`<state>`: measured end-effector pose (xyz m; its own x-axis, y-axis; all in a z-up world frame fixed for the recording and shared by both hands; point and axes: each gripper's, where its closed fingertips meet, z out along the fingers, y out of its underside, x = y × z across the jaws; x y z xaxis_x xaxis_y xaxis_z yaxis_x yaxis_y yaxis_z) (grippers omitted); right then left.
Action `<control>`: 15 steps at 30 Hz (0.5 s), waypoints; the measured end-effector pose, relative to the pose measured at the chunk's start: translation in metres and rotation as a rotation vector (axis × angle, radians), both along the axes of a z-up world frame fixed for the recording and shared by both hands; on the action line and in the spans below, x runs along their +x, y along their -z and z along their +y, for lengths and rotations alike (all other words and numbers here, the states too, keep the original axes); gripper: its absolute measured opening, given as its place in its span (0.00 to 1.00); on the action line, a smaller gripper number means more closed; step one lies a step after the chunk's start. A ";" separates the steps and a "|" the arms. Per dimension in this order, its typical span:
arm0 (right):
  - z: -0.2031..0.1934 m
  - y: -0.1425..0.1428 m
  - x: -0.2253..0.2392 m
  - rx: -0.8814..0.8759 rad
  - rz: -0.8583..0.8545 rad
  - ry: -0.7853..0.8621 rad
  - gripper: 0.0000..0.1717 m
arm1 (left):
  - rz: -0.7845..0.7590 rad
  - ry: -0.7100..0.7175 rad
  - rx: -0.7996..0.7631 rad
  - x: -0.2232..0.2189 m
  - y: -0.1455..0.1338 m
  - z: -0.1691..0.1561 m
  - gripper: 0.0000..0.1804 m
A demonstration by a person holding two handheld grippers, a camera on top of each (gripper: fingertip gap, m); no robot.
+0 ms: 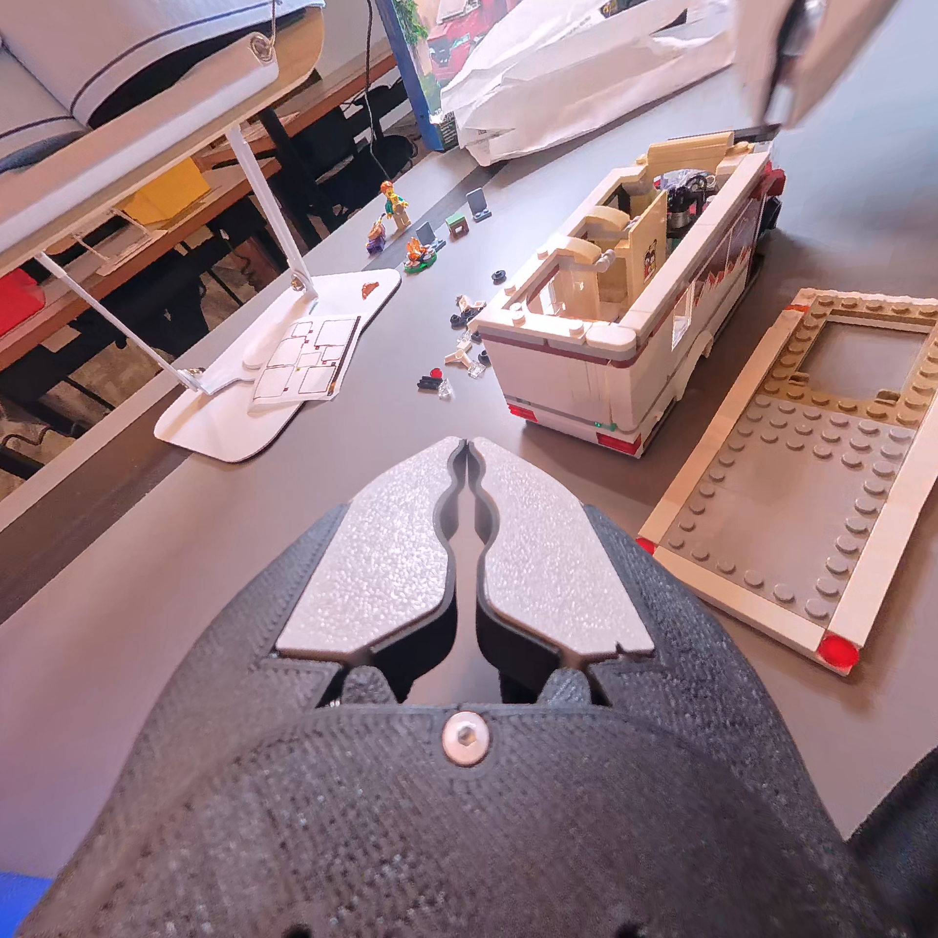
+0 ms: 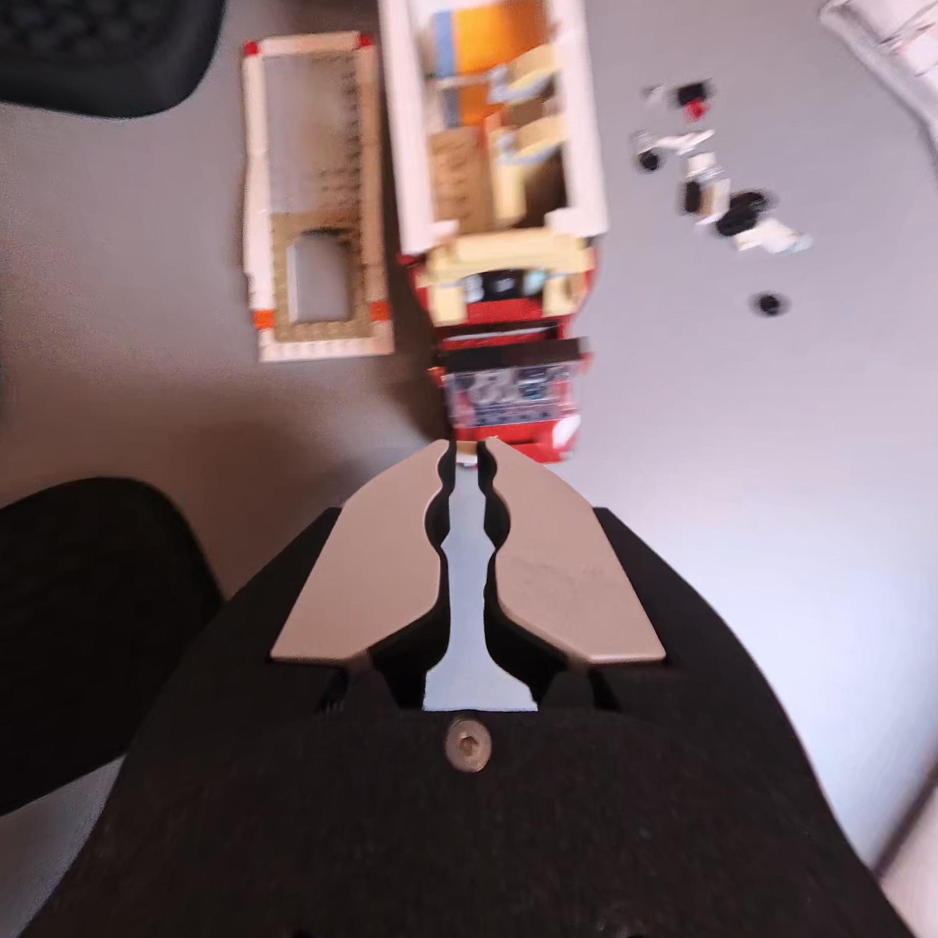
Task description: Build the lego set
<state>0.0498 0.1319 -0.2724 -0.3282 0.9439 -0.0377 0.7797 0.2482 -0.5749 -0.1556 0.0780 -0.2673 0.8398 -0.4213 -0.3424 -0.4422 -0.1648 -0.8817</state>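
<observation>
While the left gripper (image 1: 466, 445) hangs pressed together over the grey tabletop (image 1: 355, 482), the right gripper (image 2: 467, 449) pinches a small white piece (image 2: 466, 459) beside the brick camper (image 2: 497, 203); desks (image 1: 152, 213) stand behind.

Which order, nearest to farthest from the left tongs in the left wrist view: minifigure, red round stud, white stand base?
From the left tongs:
1. Red round stud, just ahead.
2. White stand base, ahead left; its near corner rivals the stud.
3. Minifigure, far ahead.
</observation>
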 end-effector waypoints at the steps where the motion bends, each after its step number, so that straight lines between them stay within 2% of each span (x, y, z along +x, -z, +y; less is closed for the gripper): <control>1: -0.015 0.011 0.007 -0.009 -0.031 -0.020 0.04 | 0.002 0.000 0.000 0.000 0.000 0.000 0.00; 4: -0.043 0.038 0.016 0.032 -0.088 -0.067 0.06 | 0.004 -0.001 0.000 0.001 0.000 0.000 0.00; 6: -0.052 0.044 0.015 0.017 -0.087 -0.067 0.09 | 0.008 -0.004 0.000 0.000 0.001 0.001 0.00; 11: -0.063 0.042 0.017 -0.071 -0.091 -0.054 0.17 | 0.019 -0.005 -0.002 0.001 0.002 0.000 0.00; 13: -0.065 0.040 0.020 -0.075 -0.109 -0.063 0.26 | 0.023 -0.003 -0.004 0.001 0.002 0.000 0.00; 15: -0.064 0.029 0.020 -0.073 -0.079 -0.077 0.29 | 0.026 0.000 -0.006 0.002 0.003 0.000 0.00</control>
<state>0.0702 0.0676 -0.3019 -0.3933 0.9096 -0.1343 0.8033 0.2689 -0.5314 -0.1540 0.0777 -0.2700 0.8307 -0.4236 -0.3614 -0.4648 -0.1701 -0.8689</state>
